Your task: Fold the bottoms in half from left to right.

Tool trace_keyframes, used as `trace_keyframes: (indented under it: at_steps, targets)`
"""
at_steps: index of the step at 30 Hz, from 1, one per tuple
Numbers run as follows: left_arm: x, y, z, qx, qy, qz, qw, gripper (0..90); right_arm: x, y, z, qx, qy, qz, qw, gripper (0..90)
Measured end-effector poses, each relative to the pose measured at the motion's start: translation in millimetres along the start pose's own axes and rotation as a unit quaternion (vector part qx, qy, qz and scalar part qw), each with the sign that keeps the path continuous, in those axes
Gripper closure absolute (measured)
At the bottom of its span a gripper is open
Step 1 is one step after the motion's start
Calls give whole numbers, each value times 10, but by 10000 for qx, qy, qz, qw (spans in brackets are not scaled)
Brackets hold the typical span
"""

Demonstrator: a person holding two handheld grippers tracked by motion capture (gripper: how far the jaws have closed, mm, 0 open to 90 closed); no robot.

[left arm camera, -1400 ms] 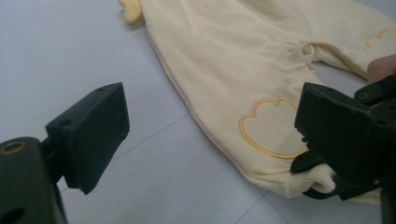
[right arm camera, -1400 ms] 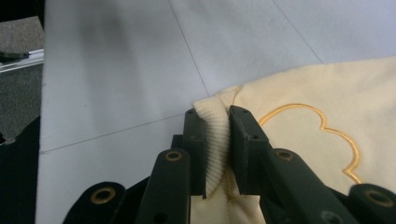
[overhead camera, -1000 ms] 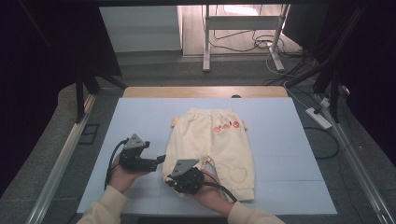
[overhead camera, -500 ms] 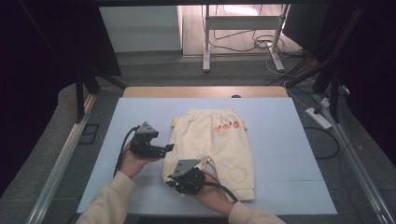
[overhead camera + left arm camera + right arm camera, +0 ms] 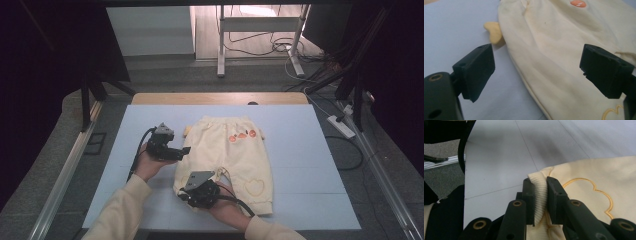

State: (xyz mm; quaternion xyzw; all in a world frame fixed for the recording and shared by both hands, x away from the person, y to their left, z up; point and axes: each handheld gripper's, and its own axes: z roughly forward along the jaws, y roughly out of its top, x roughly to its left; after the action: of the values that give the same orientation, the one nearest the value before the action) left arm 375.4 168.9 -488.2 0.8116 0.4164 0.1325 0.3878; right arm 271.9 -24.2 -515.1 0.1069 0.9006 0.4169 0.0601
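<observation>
Two grippers: your right gripper (image 5: 540, 195) pins the pants (image 5: 235, 150) by a ribbed cuff (image 5: 539, 200), while your left gripper (image 5: 536, 72), jaws wide, straddles their side edge, probably to grab it.

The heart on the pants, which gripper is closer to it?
Right. The right gripper is clamped on the ribbed cuff at the near leg, a short way from the heart. The left gripper hangs open off the pants' far side edge, farther from it.
</observation>
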Motion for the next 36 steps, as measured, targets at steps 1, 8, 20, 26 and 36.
trace_keyframes:
  at_steps: [1,8,20,26,36]
  targets:
    - [2,8,16,-22,-29,7,10000,138,-1,0,-1,-1,3,4,10000,777]
    - [24,96,127,16,-44,22,10000,146,1,-9,5,9,4,-10,10000,776]
    - [72,211,252,24,-10,-35,10000,147,7,-11,2,3,-12,-27,10000,776]
    - [92,230,303,14,30,30,10000,154,7,-13,3,8,-9,-32,10000,776]
    - [206,215,415,101,136,-20,9999,184,5,-9,-3,16,-14,-40,10000,776]
